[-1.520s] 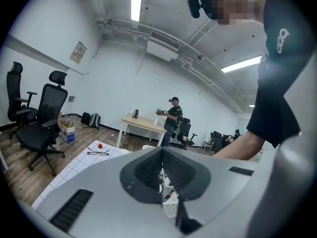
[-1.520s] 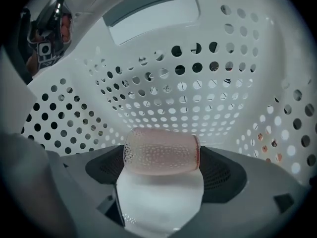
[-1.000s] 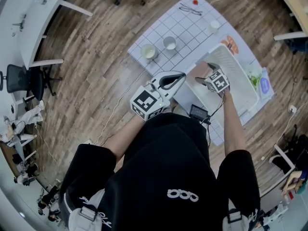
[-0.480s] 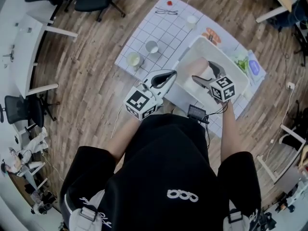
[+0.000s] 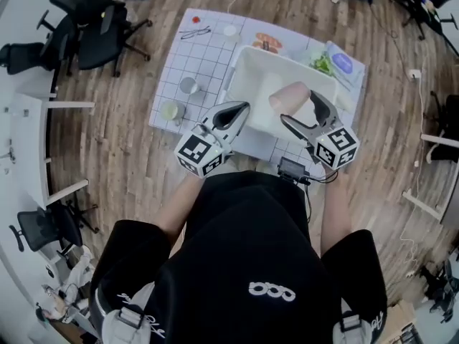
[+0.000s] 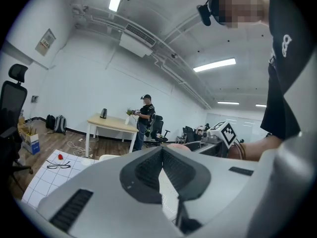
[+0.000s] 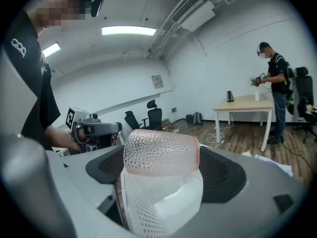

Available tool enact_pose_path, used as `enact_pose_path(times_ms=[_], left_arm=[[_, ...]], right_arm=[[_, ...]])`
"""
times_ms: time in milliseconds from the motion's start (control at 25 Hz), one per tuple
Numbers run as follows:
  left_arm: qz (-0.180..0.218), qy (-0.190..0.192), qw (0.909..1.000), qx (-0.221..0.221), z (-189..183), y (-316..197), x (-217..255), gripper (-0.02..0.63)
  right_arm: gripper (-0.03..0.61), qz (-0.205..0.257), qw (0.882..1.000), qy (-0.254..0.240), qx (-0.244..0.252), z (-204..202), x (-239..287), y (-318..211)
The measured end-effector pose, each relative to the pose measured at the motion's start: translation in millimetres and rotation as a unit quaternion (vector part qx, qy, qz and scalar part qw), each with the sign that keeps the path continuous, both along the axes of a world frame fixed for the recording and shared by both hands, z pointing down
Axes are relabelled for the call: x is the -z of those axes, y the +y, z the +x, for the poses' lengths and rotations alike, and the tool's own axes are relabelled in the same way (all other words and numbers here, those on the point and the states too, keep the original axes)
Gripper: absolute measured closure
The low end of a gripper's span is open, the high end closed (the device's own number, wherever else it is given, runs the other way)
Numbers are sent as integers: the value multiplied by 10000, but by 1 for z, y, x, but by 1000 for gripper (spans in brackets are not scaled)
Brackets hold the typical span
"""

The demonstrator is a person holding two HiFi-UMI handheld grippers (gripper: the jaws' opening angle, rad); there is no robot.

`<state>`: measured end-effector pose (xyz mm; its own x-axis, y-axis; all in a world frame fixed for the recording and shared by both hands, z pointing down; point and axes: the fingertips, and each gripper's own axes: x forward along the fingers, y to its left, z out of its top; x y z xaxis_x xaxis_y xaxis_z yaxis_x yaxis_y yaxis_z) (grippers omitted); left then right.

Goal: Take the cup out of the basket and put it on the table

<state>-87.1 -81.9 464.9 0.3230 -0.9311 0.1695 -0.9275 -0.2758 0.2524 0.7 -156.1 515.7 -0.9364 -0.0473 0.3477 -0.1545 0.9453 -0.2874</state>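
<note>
Cup (image 7: pixel 161 167) is clamped between the jaws of the right gripper (image 5: pixel 300 110), with the basket (image 5: pixel 244 70) seen beneath them. The left gripper (image 6: pixel 162 150) jaws are pressed together, with nothing between them.

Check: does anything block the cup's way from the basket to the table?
Only the shut left claw, hanging at the basket's left rim, between the cup in the right claw and the table's bare squares.
</note>
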Motion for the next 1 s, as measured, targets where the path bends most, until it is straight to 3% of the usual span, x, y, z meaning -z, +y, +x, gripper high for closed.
enact_pose_path(times_ms=[200, 480, 680, 1000], left_arm=[[107, -58, 9987, -487, 35, -17, 6, 604], [210, -110, 9937, -1091, 85, -36, 15, 605], [293, -157, 9894, -1411, 112, -47, 20, 604], [322, -203, 9866, -1589, 130, -52, 23, 605]], right_arm=[[147, 183, 9960, -198, -853, 60, 25, -2], [147, 383, 9815, -346, -1844, 135, 49, -2], [147, 435, 9740, -399, -2186, 165, 54, -1], [147, 539, 9697, -417, -2346, 183, 61, 1]])
